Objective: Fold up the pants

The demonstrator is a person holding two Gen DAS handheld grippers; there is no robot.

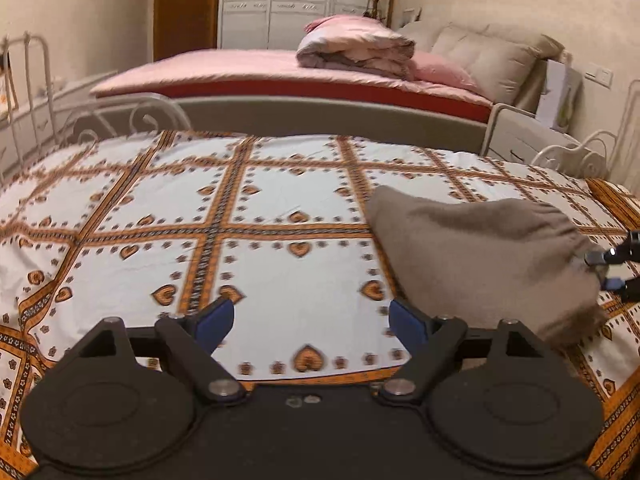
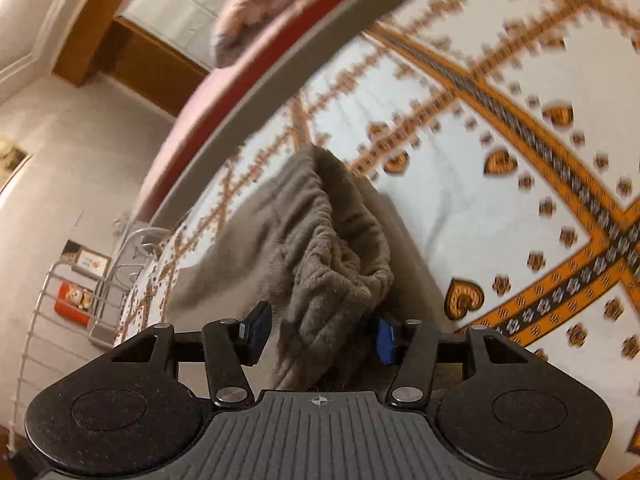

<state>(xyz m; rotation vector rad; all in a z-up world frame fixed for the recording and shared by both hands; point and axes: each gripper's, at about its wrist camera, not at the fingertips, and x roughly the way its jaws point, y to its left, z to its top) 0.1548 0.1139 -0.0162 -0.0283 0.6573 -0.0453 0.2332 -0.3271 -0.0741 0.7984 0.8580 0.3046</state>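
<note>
Grey-brown fleece pants point(image 1: 480, 252) lie bunched on the right part of the patterned bedsheet point(image 1: 280, 208), one end raised toward my right gripper point(image 1: 602, 270) at the frame's right edge. In the right wrist view the gathered waistband point(image 2: 320, 232) runs between the fingers of the right gripper point(image 2: 320, 336). The right blue pad point(image 2: 386, 340) touches the fabric, while the left pad point(image 2: 256, 332) stands a little apart from it. My left gripper point(image 1: 312, 320) is open over bare sheet, nothing between its fingers, with the pants just to its right.
White metal bed rails point(image 1: 132, 116) curl at the sheet's far corners. Beyond them stands a larger bed point(image 1: 260, 68) with a pink cover, a folded quilt point(image 1: 356, 46) and pillows. A white nightstand point(image 1: 520, 136) sits at the far right, a wardrobe point(image 1: 280, 0) behind.
</note>
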